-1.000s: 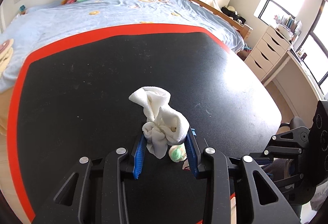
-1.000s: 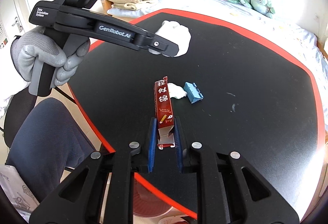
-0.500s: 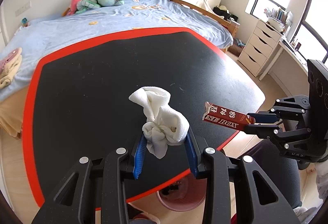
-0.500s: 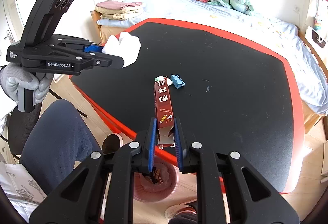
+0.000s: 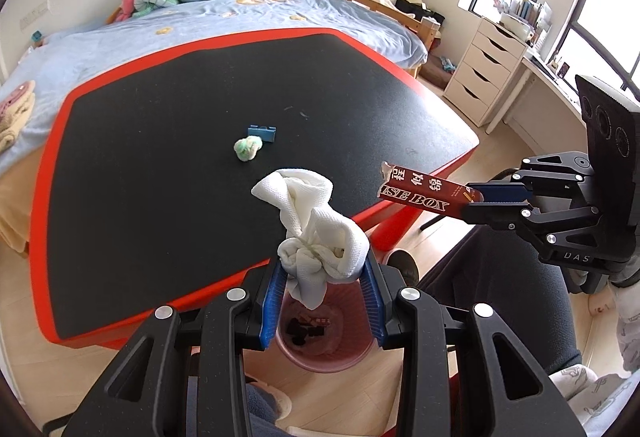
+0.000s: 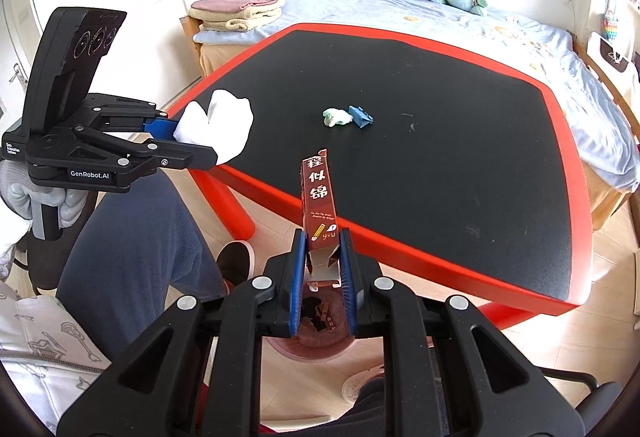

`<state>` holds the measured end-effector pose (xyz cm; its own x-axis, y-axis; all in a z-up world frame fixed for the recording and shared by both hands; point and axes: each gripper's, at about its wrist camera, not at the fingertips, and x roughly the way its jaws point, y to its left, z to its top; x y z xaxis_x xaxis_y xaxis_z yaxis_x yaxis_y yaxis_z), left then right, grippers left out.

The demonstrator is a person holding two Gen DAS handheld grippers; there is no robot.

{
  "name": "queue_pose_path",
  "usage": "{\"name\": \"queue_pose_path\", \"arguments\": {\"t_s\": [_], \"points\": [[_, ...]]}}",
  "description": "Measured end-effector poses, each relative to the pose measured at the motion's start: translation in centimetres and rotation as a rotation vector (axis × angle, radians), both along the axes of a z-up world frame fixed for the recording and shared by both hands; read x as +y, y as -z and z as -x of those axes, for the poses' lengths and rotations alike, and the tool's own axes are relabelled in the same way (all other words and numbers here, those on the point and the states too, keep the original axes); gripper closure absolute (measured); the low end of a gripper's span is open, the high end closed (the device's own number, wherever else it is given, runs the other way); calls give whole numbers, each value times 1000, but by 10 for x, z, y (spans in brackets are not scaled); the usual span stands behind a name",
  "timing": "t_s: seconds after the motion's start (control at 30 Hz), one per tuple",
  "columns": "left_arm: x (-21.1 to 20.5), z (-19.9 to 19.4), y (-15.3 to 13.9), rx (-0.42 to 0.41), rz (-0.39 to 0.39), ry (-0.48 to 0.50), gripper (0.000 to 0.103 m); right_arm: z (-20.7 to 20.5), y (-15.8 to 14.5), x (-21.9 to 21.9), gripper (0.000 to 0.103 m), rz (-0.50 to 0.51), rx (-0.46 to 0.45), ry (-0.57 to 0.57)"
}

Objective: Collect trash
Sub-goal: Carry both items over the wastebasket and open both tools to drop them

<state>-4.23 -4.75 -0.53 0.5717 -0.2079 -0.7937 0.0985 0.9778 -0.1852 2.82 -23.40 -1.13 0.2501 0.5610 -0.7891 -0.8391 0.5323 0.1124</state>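
Observation:
My left gripper (image 5: 324,269) is shut on a crumpled white tissue (image 5: 316,229) and holds it above a pink trash bin (image 5: 320,333) on the floor. My right gripper (image 6: 322,257) is shut on a dark red carton box (image 6: 318,205), also above the bin (image 6: 316,329). The box shows in the left wrist view (image 5: 424,191), the tissue in the right wrist view (image 6: 218,127). A small green-white wad (image 5: 247,149) and a blue clip (image 5: 262,133) lie on the black table (image 5: 160,157).
The table has a red rim (image 6: 400,241) and red legs (image 6: 232,209). The person's legs (image 6: 132,237) are next to the bin. A bed (image 5: 200,21) with plush toys stands behind the table, white drawers (image 5: 484,77) to the right.
Both grippers have drawn back from the table and now hold the tissue and the box over the bin beside the table's edge. The wad and clip stayed on the table.

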Motion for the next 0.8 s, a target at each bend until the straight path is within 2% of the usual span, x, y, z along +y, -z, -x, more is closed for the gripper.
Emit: {"name": "queue_pose_path", "arguments": {"t_s": [0.37, 0.7, 0.77, 0.8], "points": [[-25, 22, 25, 57, 29, 39, 68, 17, 23, -9, 87, 32, 60, 13], [-32, 26, 28, 71, 35, 67, 67, 17, 24, -7, 86, 26, 73, 0], [-33, 24, 29, 73, 37, 71, 59, 16, 25, -7, 83, 22, 73, -1], [-32, 23, 29, 68, 32, 64, 38, 16, 26, -8, 64, 26, 63, 6]]}}
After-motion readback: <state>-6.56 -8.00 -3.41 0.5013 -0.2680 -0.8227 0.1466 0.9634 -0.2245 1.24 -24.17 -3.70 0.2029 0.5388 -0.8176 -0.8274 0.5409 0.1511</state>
